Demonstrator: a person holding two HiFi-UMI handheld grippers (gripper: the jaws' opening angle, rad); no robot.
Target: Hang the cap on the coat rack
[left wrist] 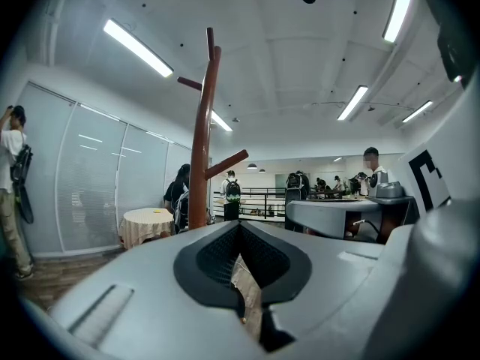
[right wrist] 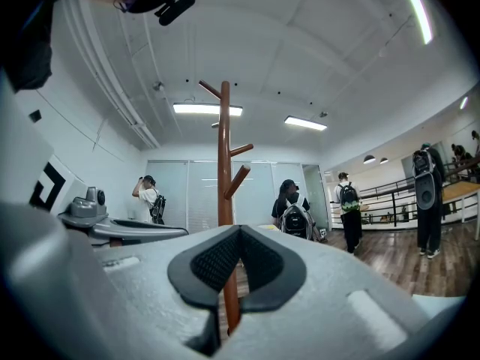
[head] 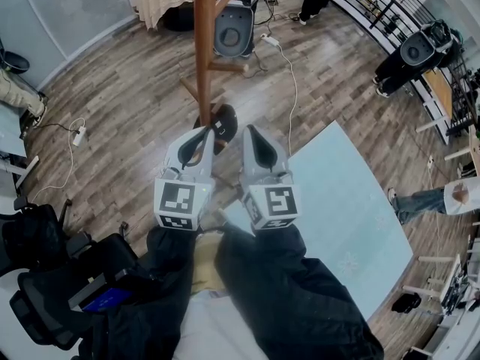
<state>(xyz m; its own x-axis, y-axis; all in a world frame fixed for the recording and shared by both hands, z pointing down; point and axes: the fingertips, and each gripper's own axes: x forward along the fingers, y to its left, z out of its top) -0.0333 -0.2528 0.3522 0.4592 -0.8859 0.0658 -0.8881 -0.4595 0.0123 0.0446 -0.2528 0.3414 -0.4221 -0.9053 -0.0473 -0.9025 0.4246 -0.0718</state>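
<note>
Coat rack [head: 204, 43] stands just ahead of left gripper [head: 210, 130] and right gripper [head: 248, 130], both closed empty, cable [head: 293, 73] nearby.

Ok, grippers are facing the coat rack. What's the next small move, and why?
Probably look around for the cap first. The left gripper and right gripper are both shut and empty, the coat rack has bare pegs, and no cap clearly shows in any view.

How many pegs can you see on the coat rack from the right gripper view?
3 on the coat rack: upper left peg, middle right peg, lower right peg. Others may be hidden behind it.
</note>
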